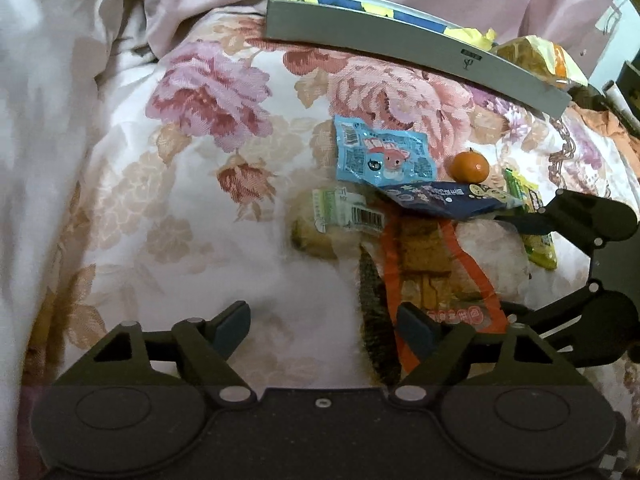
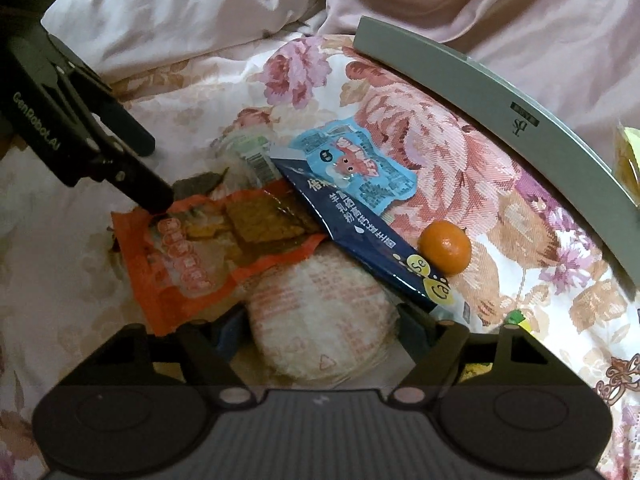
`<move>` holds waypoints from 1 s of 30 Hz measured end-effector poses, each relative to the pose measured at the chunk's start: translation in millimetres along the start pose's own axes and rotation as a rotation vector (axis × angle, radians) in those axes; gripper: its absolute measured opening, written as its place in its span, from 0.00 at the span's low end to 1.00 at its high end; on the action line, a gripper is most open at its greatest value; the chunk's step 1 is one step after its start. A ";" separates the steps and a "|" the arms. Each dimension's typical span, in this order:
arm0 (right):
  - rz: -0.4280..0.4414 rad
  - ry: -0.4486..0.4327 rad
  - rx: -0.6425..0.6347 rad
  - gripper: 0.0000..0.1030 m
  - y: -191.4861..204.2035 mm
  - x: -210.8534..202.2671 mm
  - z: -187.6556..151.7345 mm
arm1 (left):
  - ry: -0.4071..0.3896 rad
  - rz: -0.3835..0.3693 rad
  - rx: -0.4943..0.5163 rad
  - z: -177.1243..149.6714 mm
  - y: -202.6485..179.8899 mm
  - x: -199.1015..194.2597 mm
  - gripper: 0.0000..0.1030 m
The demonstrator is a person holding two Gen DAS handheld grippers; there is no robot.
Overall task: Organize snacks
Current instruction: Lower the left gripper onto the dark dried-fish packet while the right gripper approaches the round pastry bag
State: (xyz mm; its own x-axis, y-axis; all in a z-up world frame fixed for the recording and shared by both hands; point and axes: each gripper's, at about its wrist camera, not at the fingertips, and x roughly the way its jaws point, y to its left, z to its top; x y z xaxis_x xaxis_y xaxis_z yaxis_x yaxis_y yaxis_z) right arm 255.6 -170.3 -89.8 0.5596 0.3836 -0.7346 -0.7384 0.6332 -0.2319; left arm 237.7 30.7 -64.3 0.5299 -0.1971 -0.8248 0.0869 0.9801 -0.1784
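A heap of snacks lies on the floral bedspread (image 1: 200,200). It holds an orange packet (image 2: 208,248), a round rice cracker (image 2: 320,312), a dark blue packet (image 2: 360,236), a light blue packet (image 2: 360,168), a wrapped bun (image 1: 332,220) and a mandarin (image 2: 444,248). My right gripper (image 2: 322,334) is open and straddles the rice cracker, its pads close beside the edges. My left gripper (image 1: 324,330) is open over a dark textured packet (image 1: 376,312), and its right finger rests at the corner of the orange packet (image 1: 428,264). In the right wrist view the left gripper (image 2: 156,172) comes in from the upper left.
A grey tray (image 1: 400,44) stands at the back right with blue and yellow packets (image 1: 360,2) in it. A yellow-orange bag (image 1: 536,56) lies behind it. A green-yellow packet (image 1: 536,240) sits under the right gripper (image 1: 512,266). Pink bedding (image 1: 80,80) is bunched at the left and back.
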 end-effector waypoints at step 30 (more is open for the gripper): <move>-0.041 0.006 -0.044 0.78 9.5 0.4 1.0 | -0.057 0.056 0.273 -10.5 -42.1 25.3 0.69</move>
State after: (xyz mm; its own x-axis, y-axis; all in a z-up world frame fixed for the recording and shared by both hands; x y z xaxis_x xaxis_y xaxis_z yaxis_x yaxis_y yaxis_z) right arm 249.2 -163.4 -91.7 0.5876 0.3538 -0.7277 -0.7310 0.6178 -0.2899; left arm 238.6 -15.8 -83.2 0.5859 -0.1483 -0.7967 0.2761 0.9608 0.0242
